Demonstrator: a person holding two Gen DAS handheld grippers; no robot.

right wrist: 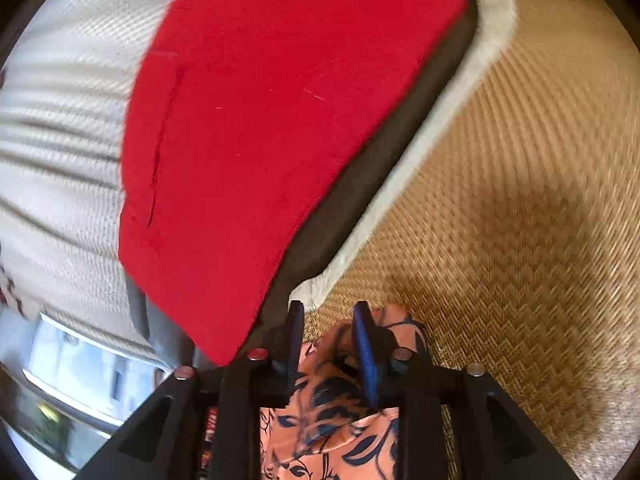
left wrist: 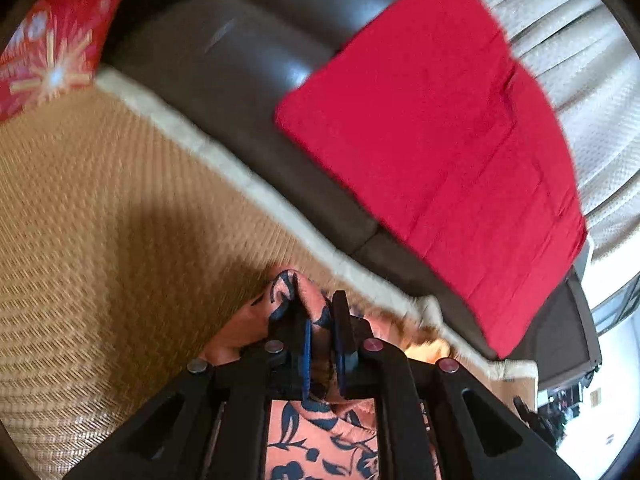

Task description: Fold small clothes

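Garment (left wrist: 320, 436) = orange cloth w/ dark blue flower print, bunched up and caught at two spots, one per gripper. Only small patches show in either view, so long axis & which way it points: can't tell. In both views it runs from the fingertips back under the gripper body toward the camera, just above the woven mat (left wrist: 100, 220).

Left gripper (left wrist: 318, 316): jaws nearly closed, pinching a fold of the garment; a peak of cloth sticks out past the tips. Blue pads (left wrist: 307, 354) press the cloth from both sides.

Right gripper (right wrist: 326, 320): jaws part open, clear gap between the fingers. Garment (right wrist: 332, 420) sits in that gap and bulges round the right-hand finger. Left-hand finger looks clear of the cloth, so not a firm pinch.

Around: tan zigzag-weave mat w/ pale cloth edging (left wrist: 240, 176), lying on a dark brown leather sofa (left wrist: 248, 64). Big plain red cushion (left wrist: 440, 152) leans on the sofa back, ahead of both grippers, well apart from the garment. Cream ribbed blanket (left wrist: 580, 80) behind the cushion. Nothing lies on the mat ahead of either gripper.

Left view only: red patterned pillow (left wrist: 52, 40) w/ gold & white starburst print, far top-left corner; sofa seam and seat cushions show more fully. Right view only: bright window-like panel (right wrist: 88, 372) lower left; much wider sweep of mat (right wrist: 520, 200) to the right. Both views smeared w/ motion blur.
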